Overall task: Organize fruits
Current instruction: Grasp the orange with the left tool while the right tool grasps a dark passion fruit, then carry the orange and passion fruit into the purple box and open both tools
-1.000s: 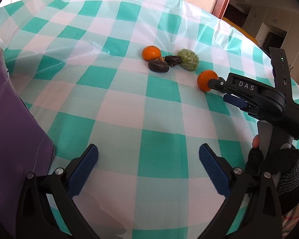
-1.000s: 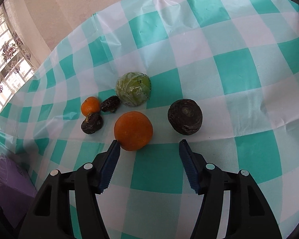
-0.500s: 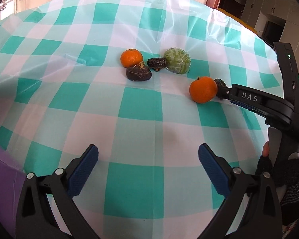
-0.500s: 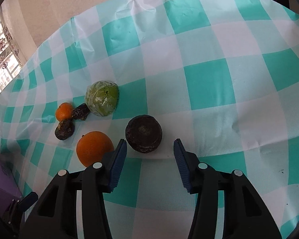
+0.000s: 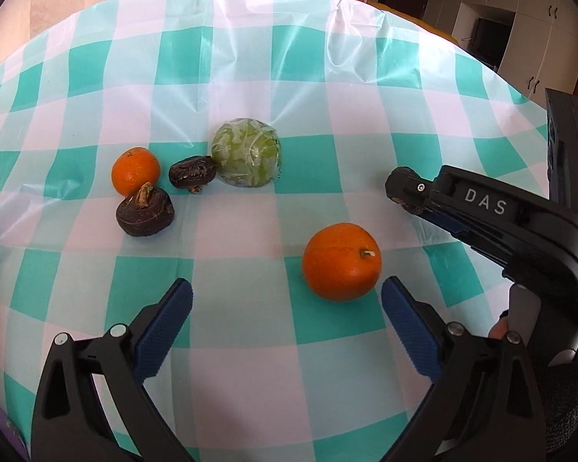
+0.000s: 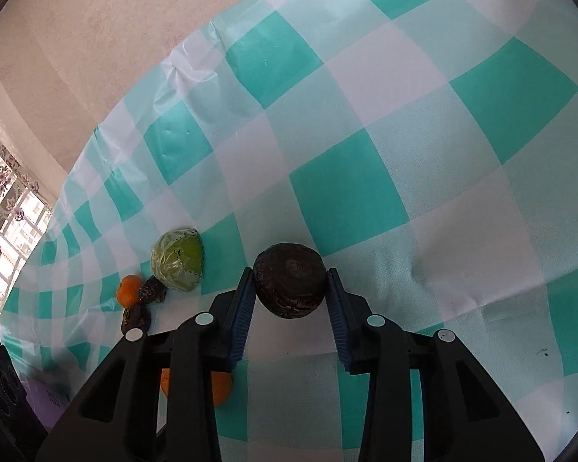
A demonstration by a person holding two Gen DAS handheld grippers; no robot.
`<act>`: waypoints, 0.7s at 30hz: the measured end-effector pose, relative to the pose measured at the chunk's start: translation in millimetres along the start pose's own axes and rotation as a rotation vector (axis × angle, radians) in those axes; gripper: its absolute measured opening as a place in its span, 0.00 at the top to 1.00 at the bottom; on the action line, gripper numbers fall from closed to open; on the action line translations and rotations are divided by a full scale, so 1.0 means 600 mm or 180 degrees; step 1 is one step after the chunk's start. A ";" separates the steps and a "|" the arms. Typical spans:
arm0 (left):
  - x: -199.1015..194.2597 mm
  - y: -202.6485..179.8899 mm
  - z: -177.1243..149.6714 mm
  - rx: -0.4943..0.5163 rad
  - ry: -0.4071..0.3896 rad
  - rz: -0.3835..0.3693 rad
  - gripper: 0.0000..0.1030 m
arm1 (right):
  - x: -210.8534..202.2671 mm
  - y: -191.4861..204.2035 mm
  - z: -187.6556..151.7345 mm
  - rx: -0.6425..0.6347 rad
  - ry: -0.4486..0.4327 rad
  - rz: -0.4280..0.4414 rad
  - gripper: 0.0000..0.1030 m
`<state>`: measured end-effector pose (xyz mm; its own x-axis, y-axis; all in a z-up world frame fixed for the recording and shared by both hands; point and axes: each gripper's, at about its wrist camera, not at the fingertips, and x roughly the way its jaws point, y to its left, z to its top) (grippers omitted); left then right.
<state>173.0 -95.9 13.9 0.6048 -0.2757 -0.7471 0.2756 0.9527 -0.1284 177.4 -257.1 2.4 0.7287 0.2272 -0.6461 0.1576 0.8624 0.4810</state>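
Right gripper (image 6: 291, 292) clamped on dark round fruit (image 6: 289, 285); left gripper (image 5: 287, 321) spread wide, holding nothing.
Right jaws had just closed, pads pressing both sides of the dark fruit on the teal checked tablecloth (image 5: 250, 88). Large orange (image 5: 341, 261) sat just ahead of the left gripper's right pad. Farther off clustered a small orange (image 5: 135, 171), two dark fruits (image 5: 144, 211) and a wrapped green fruit (image 5: 246, 158).

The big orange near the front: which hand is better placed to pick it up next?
Probably the left. The left gripper is open, and the big orange lies just ahead by its right pad. The right gripper is shut on the dark round fruit.
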 end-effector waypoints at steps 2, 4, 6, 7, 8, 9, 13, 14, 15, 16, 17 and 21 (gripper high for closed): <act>0.012 -0.022 0.008 0.0145 0.0051 -0.0004 0.09 | 0.001 0.005 -0.001 -0.0042 -0.0009 -0.0019 0.64; 0.026 -0.038 0.012 0.0262 0.0133 0.0011 0.30 | -0.001 0.011 -0.003 -0.0102 -0.0052 -0.0022 0.64; 0.033 -0.046 0.016 0.0320 0.0145 0.0081 0.41 | -0.006 0.014 -0.005 -0.0128 -0.0094 -0.0012 0.64; 0.034 -0.047 0.017 0.0323 0.0135 0.0102 0.53 | -0.007 0.013 -0.006 -0.0135 -0.0105 -0.0010 0.64; 0.032 -0.045 0.018 0.0306 0.0119 0.0075 0.56 | -0.007 0.014 -0.006 -0.0150 -0.0114 -0.0019 0.64; 0.031 -0.040 0.018 0.0265 0.0109 0.0040 0.57 | -0.007 0.017 -0.006 -0.0178 -0.0126 -0.0028 0.64; 0.009 0.006 0.014 -0.0187 -0.0092 -0.0059 0.57 | -0.007 0.015 -0.005 -0.0185 -0.0129 -0.0030 0.64; 0.006 0.021 0.011 -0.0333 -0.0108 -0.0102 0.57 | -0.006 0.014 -0.004 -0.0176 -0.0128 -0.0025 0.64; 0.001 0.034 0.007 -0.0464 -0.0141 -0.0112 0.57 | -0.006 0.013 -0.004 -0.0176 -0.0117 -0.0019 0.64; -0.007 0.045 0.002 -0.0556 -0.0203 -0.0118 0.57 | -0.006 0.014 -0.003 -0.0182 -0.0109 -0.0017 0.64; -0.014 0.051 -0.003 -0.0619 -0.0250 -0.0128 0.57 | -0.006 0.016 -0.003 -0.0194 -0.0112 -0.0015 0.64; -0.039 0.055 -0.028 -0.0671 -0.0274 -0.0145 0.57 | -0.008 0.015 -0.005 -0.0172 -0.0083 0.0019 0.64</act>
<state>155.0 -55.6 16.1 0.6592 -0.3203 -0.6804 0.1473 0.9422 -0.3008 173.1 -248.9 8.0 0.7467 0.2211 -0.6273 0.1175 0.8845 0.4516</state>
